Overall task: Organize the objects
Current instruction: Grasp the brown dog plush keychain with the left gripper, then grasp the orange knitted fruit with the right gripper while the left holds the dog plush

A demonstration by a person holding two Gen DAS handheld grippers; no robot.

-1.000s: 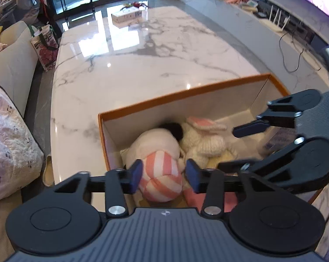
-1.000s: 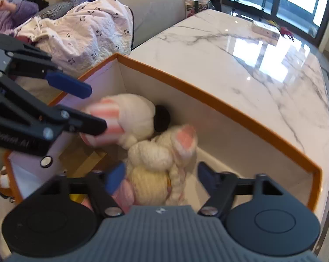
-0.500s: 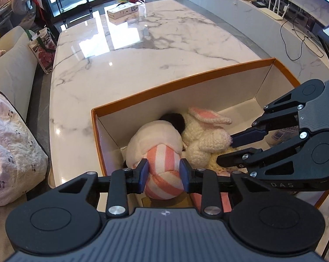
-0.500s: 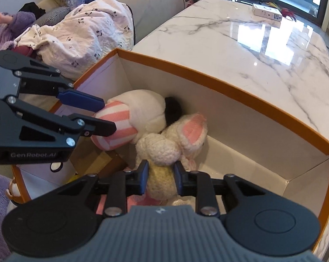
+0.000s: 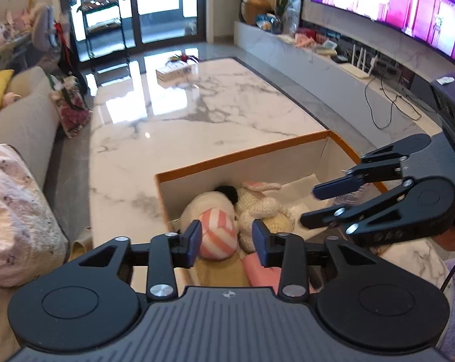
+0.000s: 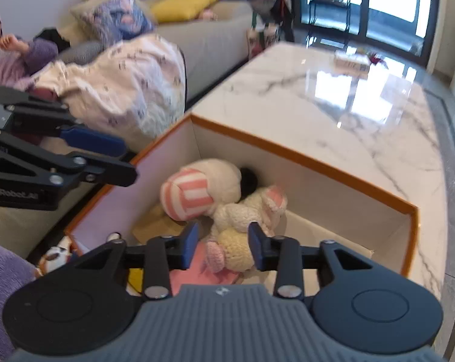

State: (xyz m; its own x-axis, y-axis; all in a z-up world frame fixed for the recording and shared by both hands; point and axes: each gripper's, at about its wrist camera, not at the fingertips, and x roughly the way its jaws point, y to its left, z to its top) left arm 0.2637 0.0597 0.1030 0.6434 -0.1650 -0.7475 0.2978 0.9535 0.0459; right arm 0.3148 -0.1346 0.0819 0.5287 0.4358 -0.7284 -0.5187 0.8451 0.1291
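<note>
An orange-rimmed white box [image 5: 242, 157] [image 6: 302, 157] stands on the marble table. Inside lie a white plush with a pink-striped part [image 5: 216, 235] [image 6: 188, 194] and a cream knitted rabbit with pink ears [image 5: 263, 202] [image 6: 251, 211], side by side. My left gripper [image 5: 225, 242] is open and empty, held above the box's near edge. My right gripper [image 6: 222, 246] is open and empty, above the rabbit; it also shows in the left wrist view [image 5: 315, 205]. My left gripper shows in the right wrist view [image 6: 121, 160] above the box's left wall.
The marble table [image 5: 197, 114] stretches beyond the box, with a small carton [image 5: 174, 71] at its far end. A sofa with a patterned blanket [image 6: 121, 81] lies left of the table. A person [image 6: 4, 48] sits on the sofa. A TV shelf [image 5: 333, 57] runs along the right.
Both grippers have opened wider and pulled up and back from the box. The plush toys lie where they were in the box.
</note>
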